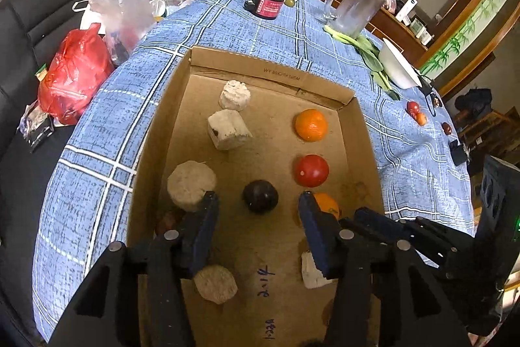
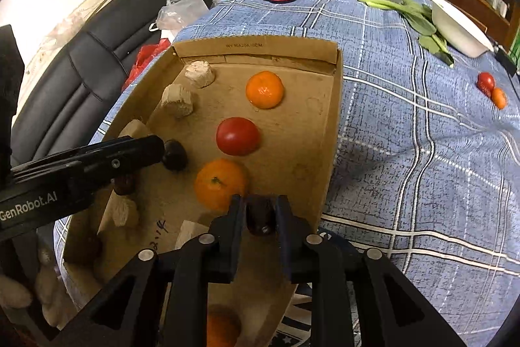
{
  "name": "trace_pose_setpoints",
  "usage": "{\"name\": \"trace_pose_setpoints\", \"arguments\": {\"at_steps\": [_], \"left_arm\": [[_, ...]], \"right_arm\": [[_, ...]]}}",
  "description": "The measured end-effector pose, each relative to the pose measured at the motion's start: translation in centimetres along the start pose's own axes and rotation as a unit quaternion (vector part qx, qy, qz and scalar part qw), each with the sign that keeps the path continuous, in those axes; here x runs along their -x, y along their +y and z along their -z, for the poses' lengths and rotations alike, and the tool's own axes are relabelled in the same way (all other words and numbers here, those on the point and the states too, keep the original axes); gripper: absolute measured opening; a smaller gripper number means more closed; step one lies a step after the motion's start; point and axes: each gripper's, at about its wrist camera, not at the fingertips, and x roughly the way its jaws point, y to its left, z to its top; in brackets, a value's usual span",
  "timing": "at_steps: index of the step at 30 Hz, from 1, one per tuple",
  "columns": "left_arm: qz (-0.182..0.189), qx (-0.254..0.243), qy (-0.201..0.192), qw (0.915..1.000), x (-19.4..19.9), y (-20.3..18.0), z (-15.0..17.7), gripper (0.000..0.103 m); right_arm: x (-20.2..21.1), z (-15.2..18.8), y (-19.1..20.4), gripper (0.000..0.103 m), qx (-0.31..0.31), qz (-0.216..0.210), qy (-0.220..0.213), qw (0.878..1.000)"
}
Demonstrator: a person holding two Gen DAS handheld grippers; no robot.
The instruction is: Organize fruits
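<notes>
Cardboard box (image 2: 328,132) interior, right jaws half-hiding dark fruit (image 2: 260,218), identity unclear

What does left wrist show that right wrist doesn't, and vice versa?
Left wrist only: the red plastic bag on the black sofa, and the open left gripper above the dark round plum.
Right wrist only: the right gripper with a dark reddish fruit between its fingers.
Both: the brown cardboard tray, the red tomato, the glass pitcher.
</notes>
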Motion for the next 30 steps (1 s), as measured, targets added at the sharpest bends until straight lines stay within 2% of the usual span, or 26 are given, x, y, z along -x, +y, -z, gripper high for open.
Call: {"name": "trace_pose_setpoints", "arguments": {"at_steps": [1, 3, 10, 14, 16, 21, 24, 26, 30], "left_arm": [[-0.001, 0.003, -0.001, 1.0, 0.1, 0.0, 0.1, 0.051], [-0.006, 0.01, -0.006, 0.9999, 0.7, 0.1, 0.3, 0.051], [-0.046, 0.026, -0.044, 0.9976, 4.0, -0.5, 1.6, 0.052], [-0.1, 0.014, -0.082, 0.9914, 6.5, -3.1, 3.2, 0.058], [-0.133, -0.01, -0.115, 0.9844, 8.2, -5.3, 4.3, 0.059], [-0.195, -0.034, -0.2, 0.9596, 12.2, -10.0, 6.3, 0.087], [-0.223, -0.03, -0.252, 0.9411, 14.9, -12.0, 7.2, 0.096], [-0.243, -0.023, -0.276, 0.9299, 16.6, -13.2, 7.8, 0.098], [-0.281, 0.003, -0.284, 0.9165, 18.4, -14.2, 9.0, 0.099]], "right_arm": [[0.2, 0.0, 0.1, 0.033, 0.002, 0.0, -0.002, 1.0], [1.0, 0.1, 0.4, 0.046, 0.008, 0.003, -0.011, 1.0], [4.5, 0.9, -0.4, 0.047, 0.003, -0.002, -0.043, 0.999], [6.8, 2.6, -2.5, 0.048, -0.011, 0.004, -0.055, 0.998], [7.8, 3.4, -3.5, 0.048, -0.018, 0.006, -0.059, 0.998], [10.0, 5.9, -5.5, 0.053, -0.029, 0.009, -0.065, 0.997], [11.1, 7.1, -6.0, 0.053, -0.024, 0.002, -0.069, 0.997], [12.0, 7.8, -5.9, 0.053, -0.013, -0.003, -0.074, 0.997], [13.4, 8.6, -5.4, 0.053, 0.007, -0.013, -0.086, 0.996]]}}
